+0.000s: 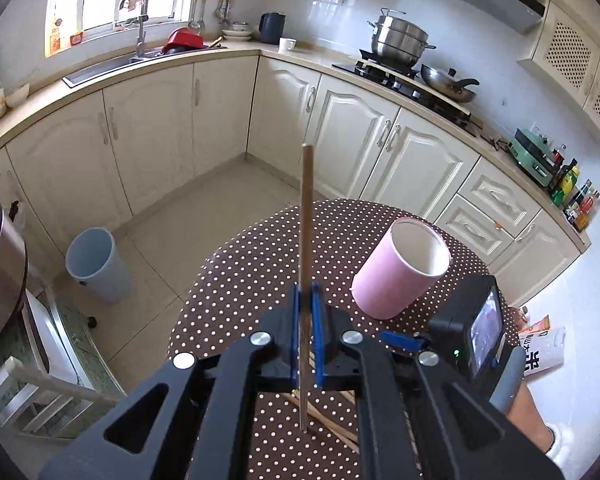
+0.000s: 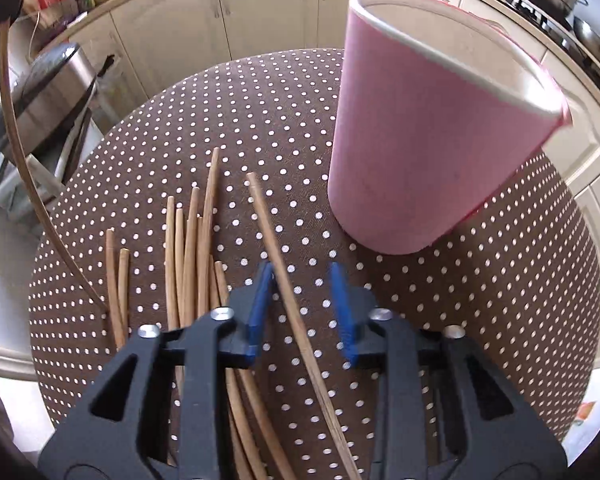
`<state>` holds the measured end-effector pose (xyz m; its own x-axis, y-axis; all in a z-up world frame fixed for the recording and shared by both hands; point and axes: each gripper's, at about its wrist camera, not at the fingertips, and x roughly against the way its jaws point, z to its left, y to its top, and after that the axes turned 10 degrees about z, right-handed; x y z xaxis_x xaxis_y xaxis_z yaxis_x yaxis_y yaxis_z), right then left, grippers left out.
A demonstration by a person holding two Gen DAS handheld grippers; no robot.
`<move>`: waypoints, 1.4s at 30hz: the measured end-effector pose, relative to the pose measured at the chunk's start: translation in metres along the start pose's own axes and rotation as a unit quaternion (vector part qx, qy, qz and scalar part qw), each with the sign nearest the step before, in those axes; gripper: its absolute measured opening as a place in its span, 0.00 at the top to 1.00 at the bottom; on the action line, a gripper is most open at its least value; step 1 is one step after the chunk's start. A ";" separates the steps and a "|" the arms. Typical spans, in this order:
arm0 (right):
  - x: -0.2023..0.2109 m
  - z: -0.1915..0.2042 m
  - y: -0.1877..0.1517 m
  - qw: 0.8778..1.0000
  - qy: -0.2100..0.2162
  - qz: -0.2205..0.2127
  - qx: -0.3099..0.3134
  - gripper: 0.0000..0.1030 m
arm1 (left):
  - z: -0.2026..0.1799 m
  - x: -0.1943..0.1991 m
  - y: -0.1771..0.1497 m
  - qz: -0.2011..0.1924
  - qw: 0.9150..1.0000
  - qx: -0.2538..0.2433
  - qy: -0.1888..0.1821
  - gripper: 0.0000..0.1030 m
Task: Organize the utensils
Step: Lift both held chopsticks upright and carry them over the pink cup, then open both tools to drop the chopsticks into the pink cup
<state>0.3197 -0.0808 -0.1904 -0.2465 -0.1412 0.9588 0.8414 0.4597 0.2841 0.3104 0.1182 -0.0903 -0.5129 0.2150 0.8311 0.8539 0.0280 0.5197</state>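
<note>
My left gripper point(image 1: 307, 308) is shut on a wooden chopstick point(image 1: 305, 220) and holds it upright above the round dotted table point(image 1: 236, 276). The same chopstick shows as a curved stick at the left of the right wrist view point(image 2: 16, 152). A pink cylindrical holder point(image 1: 402, 268) stands empty on the table to its right; it is close ahead in the right wrist view point(image 2: 432, 128). My right gripper point(image 2: 302, 304) is open, low over the table, with one loose chopstick point(image 2: 284, 280) lying between its jaws. Several more chopsticks point(image 2: 192, 248) lie to its left.
The table point(image 2: 480, 280) has a brown cloth with white dots. A blue bin point(image 1: 96, 264) stands on the floor at left. A steel appliance point(image 2: 48, 96) sits beyond the table's left edge. Cabinets and a stove with pots point(image 1: 400, 40) line the far walls.
</note>
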 end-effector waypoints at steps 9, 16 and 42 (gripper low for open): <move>0.039 0.002 -0.007 0.998 0.026 -0.059 0.005 0.95 | -0.030 -0.001 0.001 -0.003 0.999 -0.031 -0.015 0.94; 0.141 -0.020 -0.022 0.979 0.045 -0.196 -0.019 0.95 | -0.063 0.020 0.007 -0.033 0.997 -0.059 -0.032 0.94; 0.228 -0.069 -0.013 0.929 0.001 -0.360 -0.086 0.94 | -0.152 0.037 0.073 -0.144 0.985 -0.094 -0.024 0.93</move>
<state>0.2857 -0.1793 0.0244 -0.7752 -0.3591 0.5197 0.5224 0.0982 0.8470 0.3406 -0.0201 0.0087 -0.7230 0.2716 0.6352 0.6392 -0.0860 0.7642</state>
